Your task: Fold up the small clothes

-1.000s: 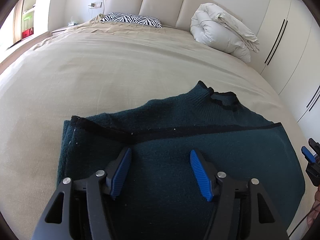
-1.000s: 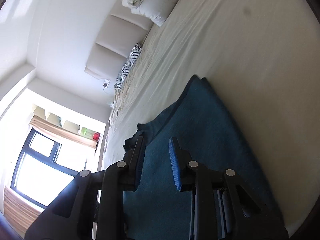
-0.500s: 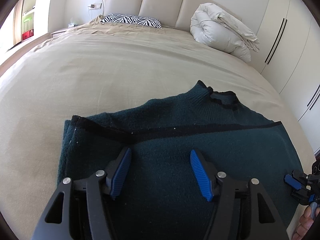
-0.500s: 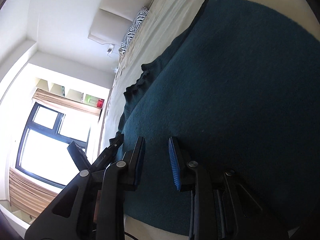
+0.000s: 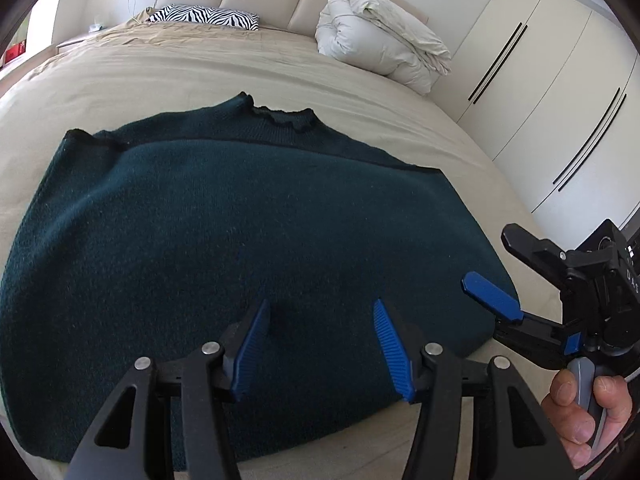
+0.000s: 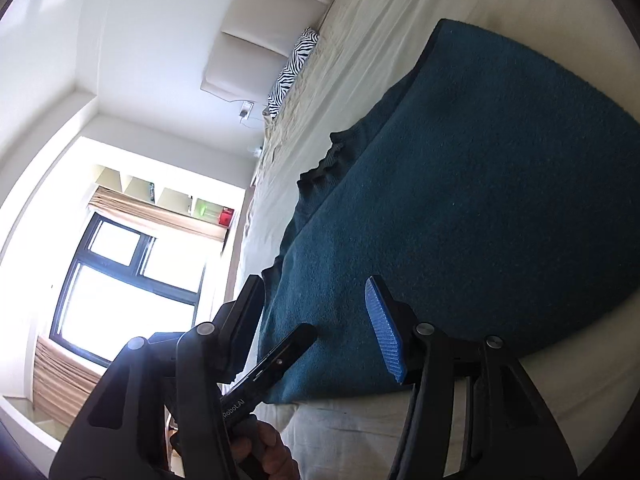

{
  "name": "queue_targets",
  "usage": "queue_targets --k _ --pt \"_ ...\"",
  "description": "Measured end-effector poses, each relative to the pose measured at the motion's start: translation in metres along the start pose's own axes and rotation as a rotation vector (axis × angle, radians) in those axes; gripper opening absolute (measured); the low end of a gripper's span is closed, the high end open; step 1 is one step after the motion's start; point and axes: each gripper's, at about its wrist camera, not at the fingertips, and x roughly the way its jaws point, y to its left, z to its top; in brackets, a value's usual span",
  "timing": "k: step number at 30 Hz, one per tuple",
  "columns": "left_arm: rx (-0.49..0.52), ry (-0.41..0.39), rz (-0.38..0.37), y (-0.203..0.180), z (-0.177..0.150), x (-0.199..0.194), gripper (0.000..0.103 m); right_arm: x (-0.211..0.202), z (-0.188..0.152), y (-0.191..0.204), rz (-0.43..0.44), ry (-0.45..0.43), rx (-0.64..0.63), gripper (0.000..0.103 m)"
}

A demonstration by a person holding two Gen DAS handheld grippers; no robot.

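My left gripper (image 5: 320,344) is matte black plastic with two triangular cut-outs in its frame, round silver screws at the pivots, and ribbed bright-blue pads on its fingers (image 5: 390,346). My right gripper (image 6: 316,332) is built the same: black arms, silver screws, a blue textured pad. Its handle has a grey trigger and a blue accent. Small white lettering runs along one black arm.

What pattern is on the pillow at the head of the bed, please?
The pillow has black-and-white zebra stripes, clearest in the left wrist view.
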Motion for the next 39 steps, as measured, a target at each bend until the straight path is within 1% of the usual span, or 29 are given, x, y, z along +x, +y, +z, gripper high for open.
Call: queue_targets --k 1,2,3,4,5,6,9,12,14,15,17,18,19,20,21,22,23,25,27,28,30,32,34,37,39 --pt "0.010 0.005 0.016 0.002 -0.005 0.002 0.057 0.010 -0.004 -0.003 -0.006 0.027 0.009 0.052" --pt "0.015 0.002 0.025 0.007 -0.010 0.001 0.051 0.019 -0.009 -0.008 -0.012 0.066 0.023 0.052" --pt "0.007 -0.003 0.020 0.013 -0.012 -0.002 0.047 0.025 -0.012 -0.016 -0.035 0.088 0.039 0.050" --pt "-0.005 -0.004 0.014 0.020 -0.014 -0.006 0.043 0.024 -0.014 -0.025 -0.054 0.084 0.048 0.048" --pt "-0.018 -0.005 0.010 0.026 -0.015 -0.010 0.040 0.020 -0.012 -0.033 -0.037 0.073 0.058 0.040" --pt "-0.027 -0.008 0.010 0.033 -0.016 -0.015 0.040 0.013 -0.010 -0.042 -0.026 0.056 0.080 0.038" --pt "-0.048 -0.019 0.004 0.053 -0.020 -0.029 0.040 -0.023 0.001 -0.067 -0.014 -0.056 0.165 0.037" --pt "-0.091 -0.036 -0.026 0.076 -0.025 -0.047 0.040 -0.063 0.013 -0.083 -0.079 -0.164 0.182 0.038" --pt "-0.121 -0.063 0.028 0.090 -0.028 -0.064 0.047 -0.086 0.018 -0.091 -0.107 -0.208 0.195 0.039" --pt "-0.138 -0.080 0.020 0.097 -0.030 -0.074 0.048 -0.097 0.019 -0.093 -0.118 -0.224 0.196 0.039" --pt "-0.188 -0.113 0.040 0.114 -0.034 -0.096 0.052 -0.117 0.018 -0.093 -0.152 -0.247 0.188 0.040" --pt "-0.202 -0.135 0.046 0.123 -0.035 -0.108 0.053 -0.126 0.017 -0.091 -0.168 -0.251 0.182 0.043" --pt "-0.216 -0.159 0.057 0.130 -0.035 -0.119 0.055 -0.134 0.015 -0.088 -0.186 -0.256 0.171 0.045" --pt "-0.234 -0.180 0.067 0.138 -0.035 -0.129 0.061 -0.139 0.013 -0.084 -0.194 -0.261 0.158 0.046" --pt "-0.260 -0.191 0.070 0.146 -0.034 -0.135 0.064 -0.149 0.012 -0.080 -0.186 -0.260 0.144 0.046" --pt "-0.292 -0.198 0.069 0.156 -0.034 -0.140 0.067 -0.148 0.012 -0.074 -0.176 -0.254 0.131 0.046" --pt "-0.324 -0.200 0.055 0.165 -0.031 -0.140 0.067 -0.147 0.010 -0.067 -0.166 -0.245 0.116 0.046" --pt "-0.400 -0.167 0.003 0.182 -0.024 -0.132 0.067 -0.173 0.005 -0.051 -0.132 -0.218 0.078 0.046" --pt "-0.451 -0.140 -0.076 0.191 -0.018 -0.122 0.067 -0.160 0.003 -0.027 -0.101 -0.167 0.031 0.046" --pt "-0.472 -0.128 -0.119 0.192 -0.016 -0.115 0.067 -0.145 0.004 -0.014 -0.086 -0.138 0.004 0.046" --pt "-0.507 -0.085 -0.171 0.193 -0.008 -0.099 0.067 -0.113 0.003 0.008 -0.058 -0.079 -0.038 0.046" --pt "-0.527 -0.034 -0.188 0.192 -0.003 -0.083 0.068 -0.085 0.003 0.025 -0.039 -0.033 -0.059 0.046" --pt "-0.541 -0.013 -0.197 0.192 -0.001 -0.074 0.069 -0.061 0.003 0.036 -0.024 0.005 -0.073 0.046" --pt "-0.593 0.003 -0.240 0.198 0.001 -0.067 0.069 -0.030 0.003 0.053 0.001 0.060 -0.090 0.046" --pt "-0.610 0.026 -0.264 0.201 0.003 -0.062 0.069 -0.010 0.001 0.063 0.016 0.101 -0.103 0.046"
